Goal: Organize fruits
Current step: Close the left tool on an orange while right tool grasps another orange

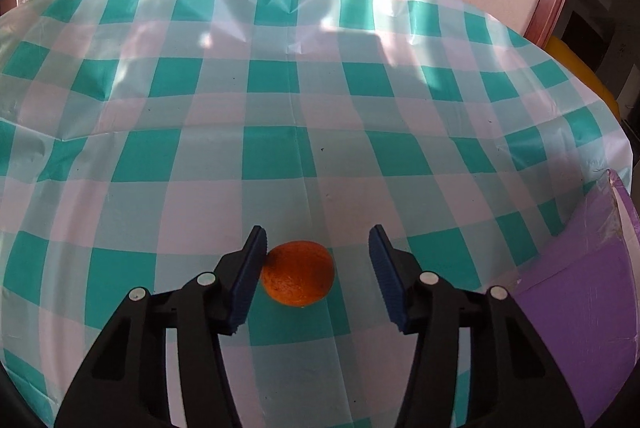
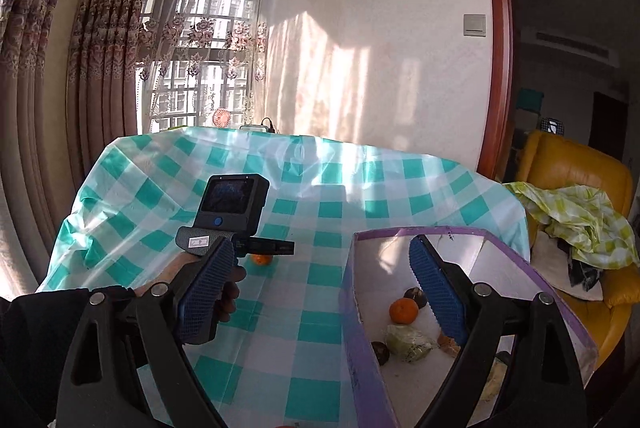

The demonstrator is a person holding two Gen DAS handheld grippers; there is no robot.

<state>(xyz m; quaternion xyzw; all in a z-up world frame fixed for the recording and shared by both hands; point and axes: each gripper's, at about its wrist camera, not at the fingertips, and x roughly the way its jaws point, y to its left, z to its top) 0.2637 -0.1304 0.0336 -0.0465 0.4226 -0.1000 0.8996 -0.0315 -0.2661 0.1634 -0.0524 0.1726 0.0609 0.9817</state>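
An orange mandarin (image 1: 298, 274) lies on the green-and-white checked tablecloth (image 1: 280, 108). My left gripper (image 1: 318, 234) is down around it. Its left pad (image 1: 248, 276) touches the fruit's side, while the right pad (image 1: 386, 276) stands clear of it. In the right wrist view the same mandarin (image 2: 262, 259) peeks out under the left gripper's camera (image 2: 230, 204). My right gripper (image 2: 320, 246) is open and holds nothing, with one finger (image 2: 436, 288) over the purple box (image 2: 420, 230). Inside the box lie another mandarin (image 2: 404, 310), a pale green fruit (image 2: 406, 342) and dark round fruits (image 2: 380, 350).
The purple box (image 1: 580, 288) stands at the table's right edge. A yellow armchair (image 2: 572, 164) with a crumpled checked cloth (image 2: 576, 212) sits beyond that edge. A hand (image 2: 228, 300) in a dark sleeve grips the left tool. Wall and curtained window lie behind the table.
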